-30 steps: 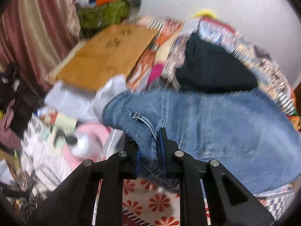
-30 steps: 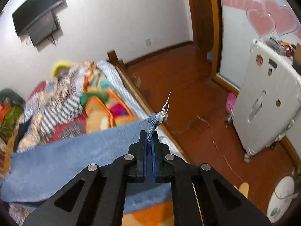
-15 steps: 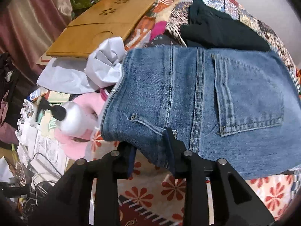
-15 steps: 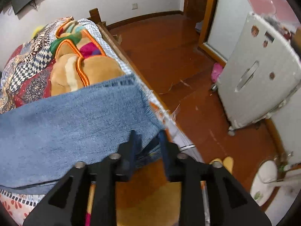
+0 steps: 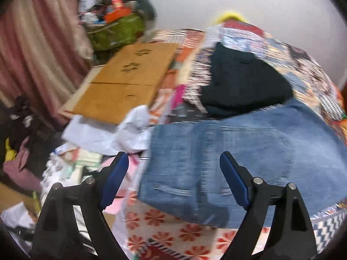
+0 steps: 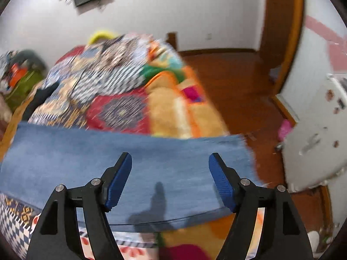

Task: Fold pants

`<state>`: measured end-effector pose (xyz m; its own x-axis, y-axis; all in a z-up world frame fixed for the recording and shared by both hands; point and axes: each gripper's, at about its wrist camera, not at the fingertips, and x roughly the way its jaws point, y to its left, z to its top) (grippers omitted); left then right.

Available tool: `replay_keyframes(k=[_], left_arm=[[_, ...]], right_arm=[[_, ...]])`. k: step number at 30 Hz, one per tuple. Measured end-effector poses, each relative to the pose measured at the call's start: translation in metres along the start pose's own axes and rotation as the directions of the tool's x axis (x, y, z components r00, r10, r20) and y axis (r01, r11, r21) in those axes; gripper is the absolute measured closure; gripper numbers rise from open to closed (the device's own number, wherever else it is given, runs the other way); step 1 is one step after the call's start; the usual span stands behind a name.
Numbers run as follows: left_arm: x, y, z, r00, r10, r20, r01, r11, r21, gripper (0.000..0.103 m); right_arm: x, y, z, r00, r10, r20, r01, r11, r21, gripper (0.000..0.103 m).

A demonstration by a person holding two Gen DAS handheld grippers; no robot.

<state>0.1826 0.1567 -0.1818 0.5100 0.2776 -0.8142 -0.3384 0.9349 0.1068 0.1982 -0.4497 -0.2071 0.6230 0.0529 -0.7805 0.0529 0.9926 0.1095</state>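
The blue jeans (image 5: 238,158) lie flat across the patterned bed cover (image 5: 164,223), waist end at the left. In the right wrist view the leg end of the jeans (image 6: 151,169) reaches the bed's right side, its frayed hem by the edge. My left gripper (image 5: 174,173) is open and empty, hovering just above the waist corner. My right gripper (image 6: 170,173) is open and empty, above the leg end. Both views are motion-blurred.
A black garment (image 5: 243,88) lies on the quilt behind the jeans. A wooden board (image 5: 123,84), white paper (image 5: 112,132) and clutter sit at the left. Beyond the bed's right edge are wooden floor (image 6: 238,91) and a white suitcase (image 6: 314,147).
Both grippers have let go of the jeans, opened wide and drawn back. The jeans, held up a second ago, now lie flat on the bed.
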Motion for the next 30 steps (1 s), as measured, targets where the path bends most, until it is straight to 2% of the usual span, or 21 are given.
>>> replay_keyframes(k=[4,6,10,13,17,23,27,30], left_arm=[[0.01,-0.05,0.011,0.997,-0.074,0.0,0.073,0.991,0.11,0.017],[0.02,-0.077,0.021,0.993,-0.12,-0.004,0.12,0.982,0.148,0.017],[0.049,-0.128,0.053,0.991,-0.13,0.031,0.12,0.969,0.215,0.017],[0.075,-0.153,0.074,0.989,-0.15,0.005,0.145,0.961,0.238,0.017],[0.107,-0.177,0.088,0.982,-0.175,-0.067,0.186,0.953,0.24,0.017],[0.124,-0.201,0.099,0.989,-0.132,-0.064,0.143,0.96,0.242,0.017],[0.116,-0.203,0.109,0.992,-0.118,-0.054,0.128,0.963,0.239,0.017],[0.087,-0.198,0.107,0.983,-0.18,-0.028,0.182,0.955,0.235,0.017]], right_arm=[[0.033,0.02,-0.02,0.991,0.074,-0.112,-0.073,0.997,0.019,0.033],[0.045,0.023,-0.031,0.982,0.087,-0.165,-0.082,0.996,0.038,0.033],[0.033,0.028,-0.043,0.987,0.063,-0.151,-0.065,0.998,-0.01,0.033],[0.024,0.019,-0.045,0.986,0.069,-0.155,-0.068,0.998,0.013,0.033],[0.01,0.002,-0.05,0.989,0.054,-0.138,-0.046,0.997,0.063,0.033],[-0.001,-0.028,-0.06,0.992,0.004,-0.127,0.019,0.984,0.177,0.033],[-0.011,-0.051,-0.065,0.994,-0.031,-0.109,0.059,0.965,0.257,0.033],[-0.016,-0.066,-0.067,0.994,-0.027,-0.103,0.059,0.941,0.332,0.033]])
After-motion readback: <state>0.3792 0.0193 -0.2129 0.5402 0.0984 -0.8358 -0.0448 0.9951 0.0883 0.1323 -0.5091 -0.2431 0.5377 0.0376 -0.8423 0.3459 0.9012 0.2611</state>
